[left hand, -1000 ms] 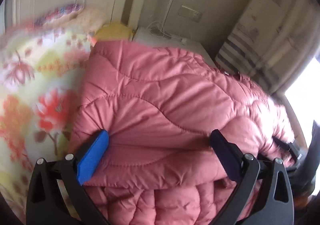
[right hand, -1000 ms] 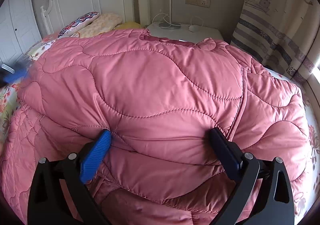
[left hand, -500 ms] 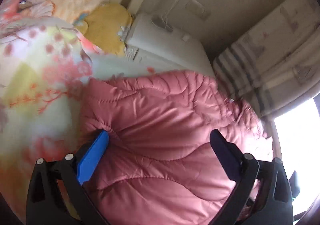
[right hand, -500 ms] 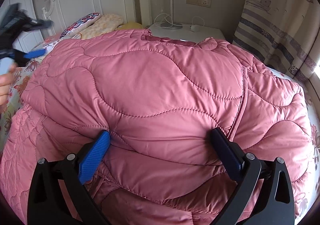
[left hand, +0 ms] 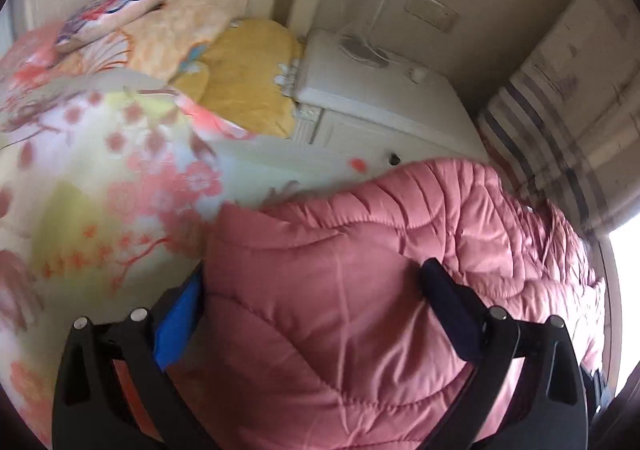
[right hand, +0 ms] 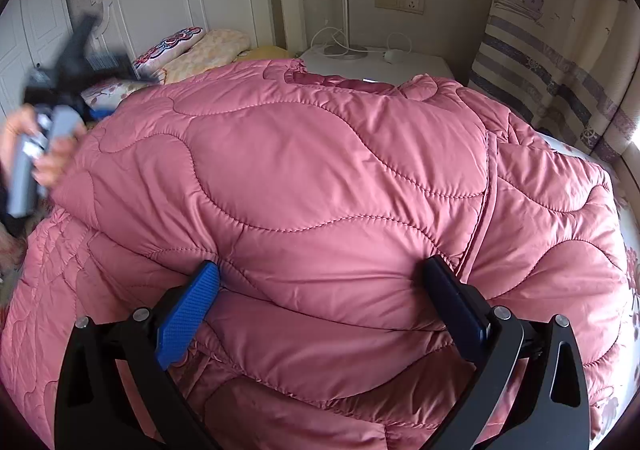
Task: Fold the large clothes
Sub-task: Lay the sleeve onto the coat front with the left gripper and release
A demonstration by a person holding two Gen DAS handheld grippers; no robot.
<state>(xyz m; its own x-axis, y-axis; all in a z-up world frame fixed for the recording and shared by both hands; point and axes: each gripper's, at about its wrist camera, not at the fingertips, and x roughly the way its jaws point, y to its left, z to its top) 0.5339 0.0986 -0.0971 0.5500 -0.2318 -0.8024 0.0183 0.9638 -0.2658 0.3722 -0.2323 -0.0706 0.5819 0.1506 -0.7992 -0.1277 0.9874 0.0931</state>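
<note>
Since the earlier frame the left gripper (right hand: 60, 90) has lifted clear of the pink coat (right hand: 320, 190), jaws spread and empty. The coat lies on the bed (left hand: 100, 170), collar toward the nightstand (right hand: 400, 62), long axis toward the camera. The right gripper (right hand: 320, 286) stays spread against its folded bulk.

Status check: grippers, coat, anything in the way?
Both grippers open: right against coat, left raised over its edge. Coat bunched, unfolded. Nothing in the way.
</note>
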